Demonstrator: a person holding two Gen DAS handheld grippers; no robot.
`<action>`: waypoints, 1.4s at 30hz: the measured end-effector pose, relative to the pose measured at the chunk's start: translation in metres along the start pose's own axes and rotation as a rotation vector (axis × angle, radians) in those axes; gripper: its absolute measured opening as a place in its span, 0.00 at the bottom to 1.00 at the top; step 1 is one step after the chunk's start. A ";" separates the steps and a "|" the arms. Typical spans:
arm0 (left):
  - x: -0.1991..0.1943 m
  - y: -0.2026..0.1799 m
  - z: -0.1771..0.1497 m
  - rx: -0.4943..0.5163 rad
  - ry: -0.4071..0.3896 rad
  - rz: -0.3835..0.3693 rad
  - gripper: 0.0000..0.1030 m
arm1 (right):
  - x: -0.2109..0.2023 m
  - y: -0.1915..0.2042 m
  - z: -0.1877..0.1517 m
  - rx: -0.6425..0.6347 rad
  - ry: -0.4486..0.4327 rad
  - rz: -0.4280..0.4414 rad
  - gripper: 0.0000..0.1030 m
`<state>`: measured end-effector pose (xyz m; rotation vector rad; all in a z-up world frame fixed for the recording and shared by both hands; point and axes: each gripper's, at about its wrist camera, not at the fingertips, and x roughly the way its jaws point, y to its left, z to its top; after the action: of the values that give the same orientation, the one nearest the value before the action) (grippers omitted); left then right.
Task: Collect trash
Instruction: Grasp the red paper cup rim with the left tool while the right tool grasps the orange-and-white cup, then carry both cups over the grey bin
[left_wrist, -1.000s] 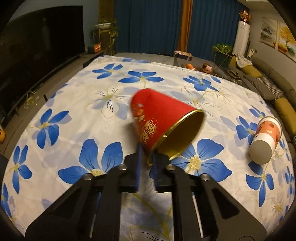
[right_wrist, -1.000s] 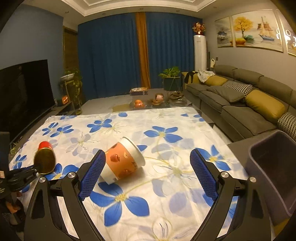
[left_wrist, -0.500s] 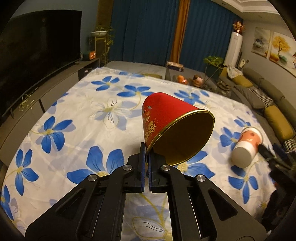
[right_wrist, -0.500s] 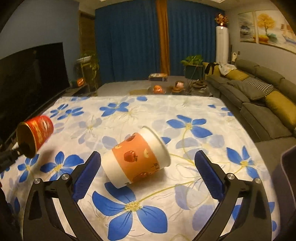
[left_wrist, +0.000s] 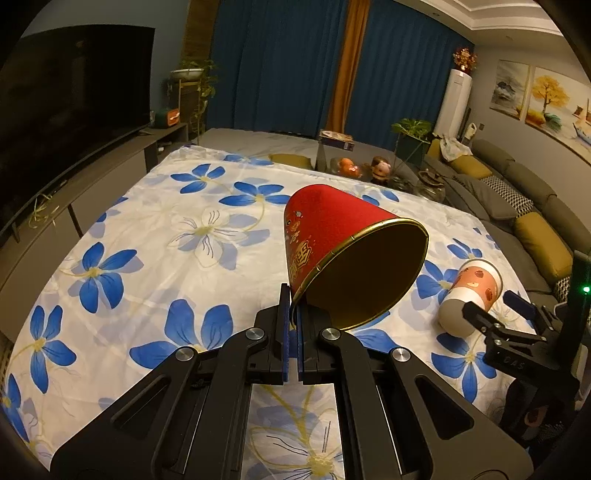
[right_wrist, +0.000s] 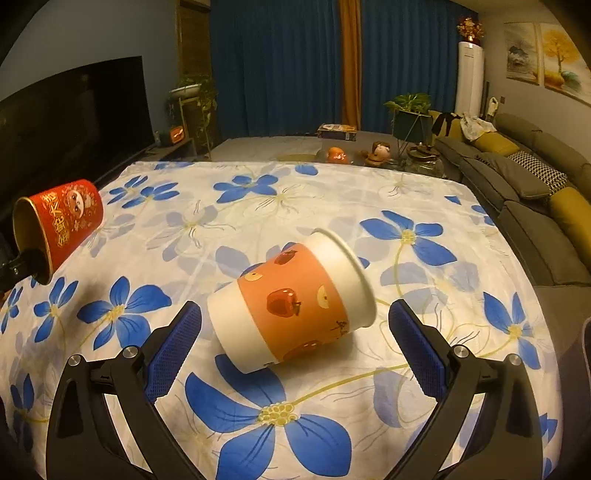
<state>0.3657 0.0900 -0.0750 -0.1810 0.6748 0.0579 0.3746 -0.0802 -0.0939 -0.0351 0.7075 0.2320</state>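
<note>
**Two paper cups, one gripped and one between open jaws**

Two cups show. Closest to the left gripper (left_wrist: 291, 317), a red cup (left_wrist: 332, 240) is pinched by its gold rim between the nearly closed pads. It hangs clear of the table, its long axis tilted, its mouth toward the camera and its base up and away. Gold Chinese characters run down its side; I cannot read them.

The right gripper (right_wrist: 295, 332) has just spread its jaws fully, and the orange cup (right_wrist: 291, 302) lies on its side between them, touching neither pad. Its white base points toward the left finger, its wider white rim away to the right. Red apples decorate its orange band; small print near the base is too blurred to read.

Beyond both grippers the table (right_wrist: 258, 192) wears a white cloth with blue flowers. Farther off are a dark television (left_wrist: 66, 103), blue curtains (right_wrist: 277, 66) and a grey sofa (right_wrist: 535, 192) with mustard cushions.
</note>
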 end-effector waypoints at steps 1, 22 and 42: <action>0.000 0.000 0.000 -0.001 0.001 -0.001 0.02 | 0.001 0.001 0.000 -0.006 0.005 0.004 0.94; 0.002 0.003 0.000 -0.016 0.007 -0.031 0.02 | 0.002 -0.008 -0.011 0.005 0.064 0.025 0.33; 0.000 0.001 0.001 -0.014 0.007 -0.056 0.02 | -0.021 -0.025 -0.017 0.035 0.009 -0.036 0.07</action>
<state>0.3663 0.0911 -0.0741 -0.2135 0.6760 0.0084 0.3545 -0.1106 -0.0944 -0.0158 0.7188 0.1854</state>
